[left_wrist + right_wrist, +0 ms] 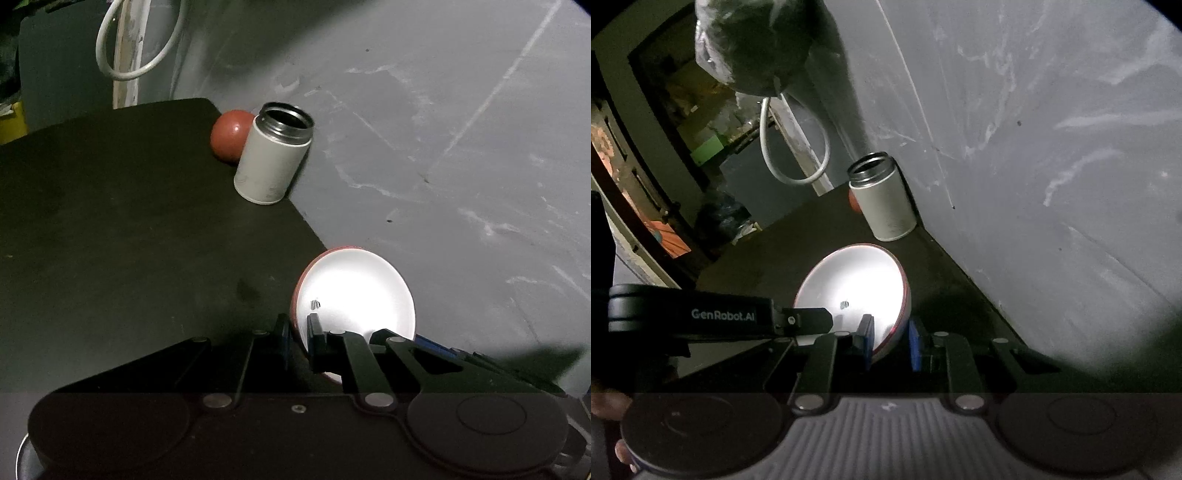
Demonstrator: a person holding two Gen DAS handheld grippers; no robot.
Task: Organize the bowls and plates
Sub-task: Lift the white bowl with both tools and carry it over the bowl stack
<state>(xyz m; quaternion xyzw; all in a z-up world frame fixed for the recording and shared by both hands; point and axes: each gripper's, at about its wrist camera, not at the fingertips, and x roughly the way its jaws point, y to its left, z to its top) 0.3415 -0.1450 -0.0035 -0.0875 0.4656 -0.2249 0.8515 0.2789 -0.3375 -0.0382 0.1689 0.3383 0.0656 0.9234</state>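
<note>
A bowl (354,291), white inside and red outside, is tilted on edge by the black table's (110,221) right edge. My left gripper (298,332) is shut on its near rim, one pad inside and one outside. In the right wrist view the same bowl (853,288) faces me, and my right gripper (890,341) is shut on its lower rim with blue pads on either side of the wall. The left gripper (827,316) reaches in from the left onto the rim. A red rounded thing (229,134), perhaps an upturned bowl, lies at the table's far corner.
A white open-topped metal canister (271,162) stands against the red thing, close to the grey wall (461,147). A white cable loop (110,55) hangs behind the table. Cluttered shelves (683,122) fill the left of the right wrist view; a hand (605,406) shows at its lower left.
</note>
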